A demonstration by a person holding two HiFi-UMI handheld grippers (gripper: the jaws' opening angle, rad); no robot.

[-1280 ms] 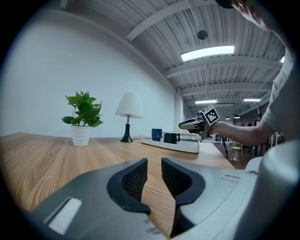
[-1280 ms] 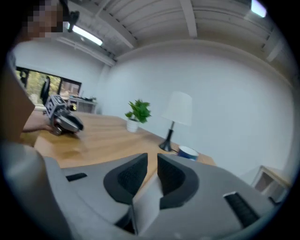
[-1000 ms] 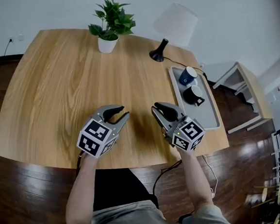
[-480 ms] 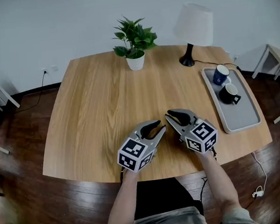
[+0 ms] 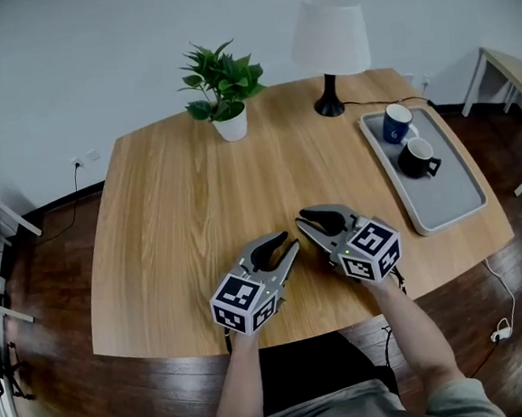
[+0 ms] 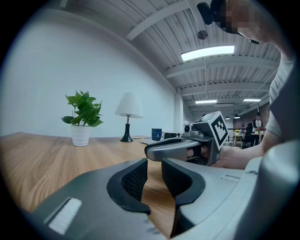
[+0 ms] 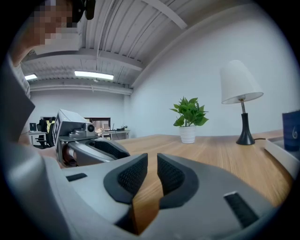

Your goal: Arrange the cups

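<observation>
**Head view.** The left gripper [image 5: 289,244] and the right gripper [image 5: 304,217] lie low over the near edge of the surface [image 5: 170,202], tips close together. Neither carries anything. The task's things are well apart from both: the blue cup [image 5: 397,122] and the black cup [image 5: 414,156] stand just beside each other at the far end of the grey tray [image 5: 447,203], on the right side of the surface. The near part of the tray is bare. The step in hand appears to be the approach, with no cup yet taken.

**Left gripper view.** The fingers [image 6: 136,177] are all but closed, with only a thin slit between them and bare wood showing through. Open them fully before they reach a cup.

**Right gripper view.** The fingers [image 7: 132,174] are likewise drawn nearly together and empty. The tray edge shows at the far right. This gripper is the nearer to the tray and probably the better choice.

**Procedure.** Open wide, come in level from the tray's open near end, and take the black cup first, since it stands in front. Grip the wall, not the handle. Keep clear of the lamp [image 5: 328,38] and its cord.
</observation>
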